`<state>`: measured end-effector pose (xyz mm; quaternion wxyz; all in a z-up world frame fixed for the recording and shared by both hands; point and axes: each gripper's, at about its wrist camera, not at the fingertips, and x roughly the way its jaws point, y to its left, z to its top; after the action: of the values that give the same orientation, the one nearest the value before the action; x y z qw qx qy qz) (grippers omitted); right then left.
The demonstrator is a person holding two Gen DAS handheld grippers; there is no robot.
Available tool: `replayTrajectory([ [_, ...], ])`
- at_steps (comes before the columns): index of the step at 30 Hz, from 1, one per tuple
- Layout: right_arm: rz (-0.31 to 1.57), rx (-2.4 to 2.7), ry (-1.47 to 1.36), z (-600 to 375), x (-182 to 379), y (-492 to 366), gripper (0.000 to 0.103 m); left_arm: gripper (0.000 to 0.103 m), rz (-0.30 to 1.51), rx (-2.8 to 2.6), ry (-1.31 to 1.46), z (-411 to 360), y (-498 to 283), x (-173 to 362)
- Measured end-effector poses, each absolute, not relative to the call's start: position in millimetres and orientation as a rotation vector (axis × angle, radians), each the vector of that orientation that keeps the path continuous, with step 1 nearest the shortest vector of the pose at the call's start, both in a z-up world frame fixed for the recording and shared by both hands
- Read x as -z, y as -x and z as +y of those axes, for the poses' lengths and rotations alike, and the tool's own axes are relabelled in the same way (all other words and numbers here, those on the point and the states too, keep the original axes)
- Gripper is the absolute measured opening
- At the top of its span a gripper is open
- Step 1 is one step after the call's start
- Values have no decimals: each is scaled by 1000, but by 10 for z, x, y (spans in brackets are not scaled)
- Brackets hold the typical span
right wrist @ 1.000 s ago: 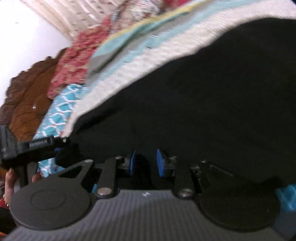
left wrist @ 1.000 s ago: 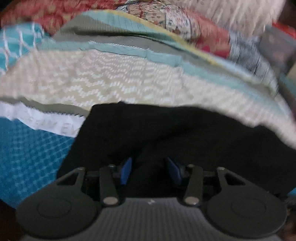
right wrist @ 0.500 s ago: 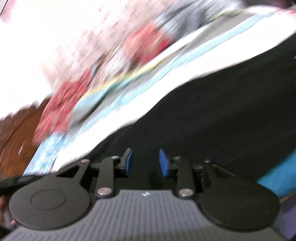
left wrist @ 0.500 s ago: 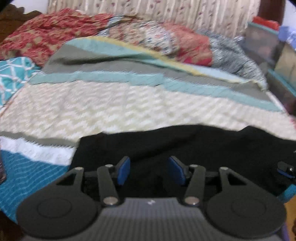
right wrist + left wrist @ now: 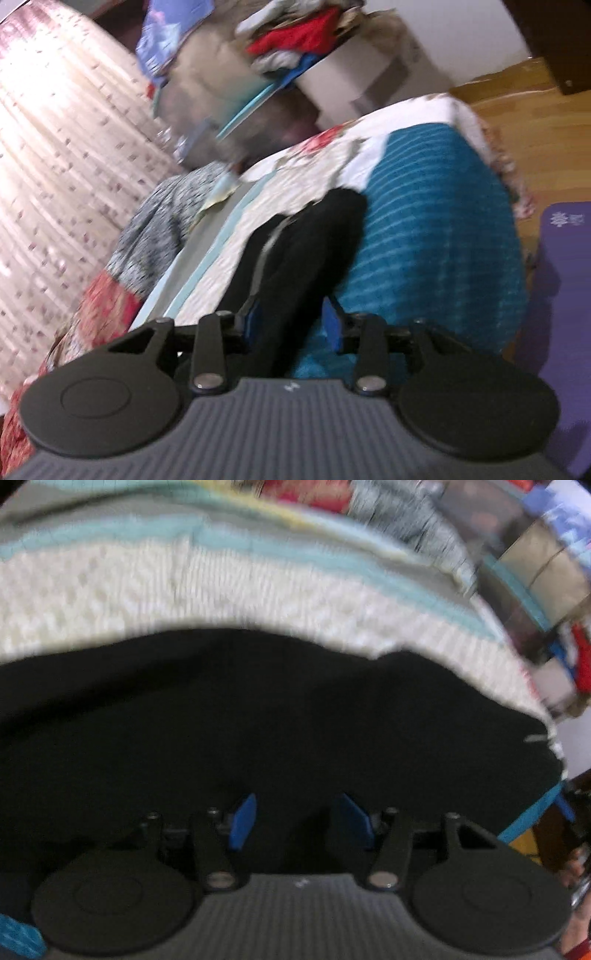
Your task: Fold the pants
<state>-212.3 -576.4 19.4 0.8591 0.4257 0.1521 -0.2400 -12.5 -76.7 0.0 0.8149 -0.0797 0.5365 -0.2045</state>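
One black pants | one bedspread | two claws: left parted, right opening, neither gripping

- Black pants: plain dark fabric, spread flat on the bed, filling the lower half of the left wrist view.
- Far edge curved against the cream knitted band of the bedspread; a small notch in that edge toward the right.
- In the right wrist view, pants stretched as a long narrow strip along the bed, one end close to the bed's corner.
- A pale grey stripe down the strip.
- Lying partly on cream bedspread, partly beside its teal section.
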Motion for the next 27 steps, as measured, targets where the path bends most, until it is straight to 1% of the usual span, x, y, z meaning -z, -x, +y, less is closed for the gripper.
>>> replayTrajectory([
  [1, 321, 505, -903, -5948, -147, 2178, 43, 53, 1148, 424, 152, -803, 125, 57],
  [5, 329, 508, -954, -6143, 41, 2145, 48, 55, 1135, 407, 87, -902, 134, 53],
  [8, 323, 500, -943, -6254, 55, 2076, 49, 55, 1151, 389, 104, -906, 86, 61],
  [10, 314, 492, -939, -6303, 16, 2017, 52, 57, 1159, 380, 123, -895, 58, 58],
  [15, 315, 457, -914, -6358, -9, 1893, 70, 62, 1166, 371, 132, -921, 52, 41],
  [17, 312, 458, -894, -6353, 7, 1863, 73, 63, 1167, 371, 130, -938, 56, 34],
  [20, 302, 458, -907, -6355, 2, 1844, 74, 63, 1167, 371, 132, -909, 77, 20],
  [23, 235, 394, -999, -6340, -52, 1947, 74, 63, 1166, 372, 145, -912, 98, 13],
  [27, 145, 351, -1161, -6436, 1, 2080, 84, 63, 1165, 381, 164, -868, 98, 10],
])
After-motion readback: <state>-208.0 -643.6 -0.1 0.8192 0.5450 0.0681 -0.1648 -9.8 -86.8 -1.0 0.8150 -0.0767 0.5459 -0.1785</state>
